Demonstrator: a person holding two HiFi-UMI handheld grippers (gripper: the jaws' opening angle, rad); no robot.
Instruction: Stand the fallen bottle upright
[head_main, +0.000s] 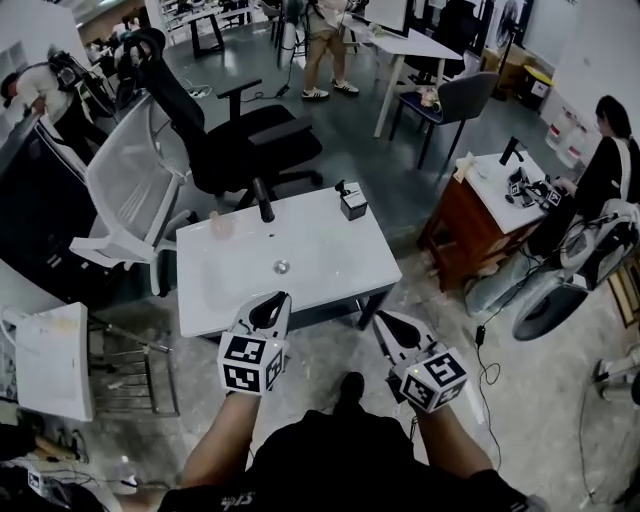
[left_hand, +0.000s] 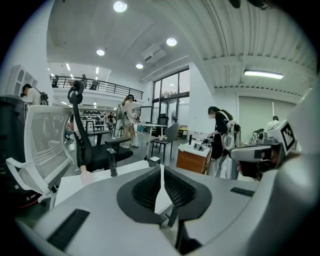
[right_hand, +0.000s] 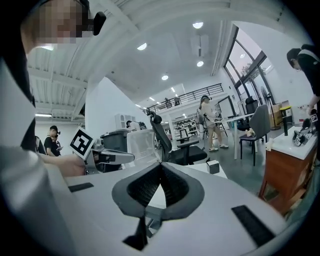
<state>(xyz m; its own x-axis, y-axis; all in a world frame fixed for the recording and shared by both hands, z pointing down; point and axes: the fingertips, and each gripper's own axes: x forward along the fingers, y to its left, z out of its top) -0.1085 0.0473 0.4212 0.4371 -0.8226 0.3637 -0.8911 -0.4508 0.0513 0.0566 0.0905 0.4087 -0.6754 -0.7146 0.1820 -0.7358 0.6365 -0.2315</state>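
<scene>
The dark bottle (head_main: 264, 200) is at the far edge of the white surface (head_main: 320, 250), and the left gripper view shows it upright. A pale pinkish bottle (head_main: 220, 226) is near it to the left, too blurred to tell whether it stands or lies.

The room is a big open office with a grey floor (head_main: 380, 160). It has a high ceiling with round lights, tall windows and a railed gallery (left_hand: 100, 86). People stand and sit among other white tables further off.

The surface is a low rectangular table, mostly bare. Behind it is a black office chair (head_main: 250, 140), with a white mesh chair (head_main: 125, 190) to its left. To the right, well apart, is a brown wooden cabinet (head_main: 470, 225) with a white top.

Both tools hang over the near edge of the surface. The left hand-held gripper (head_main: 283, 296) has its jaws drawn in to a thin slit with nothing between them. The right hand-held gripper (head_main: 379, 316) has its jaws pressed together, also empty.

A small grey box (head_main: 352, 200) stands at the far right corner of the surface. A tiny round object (head_main: 281, 266) lies near the middle.
</scene>
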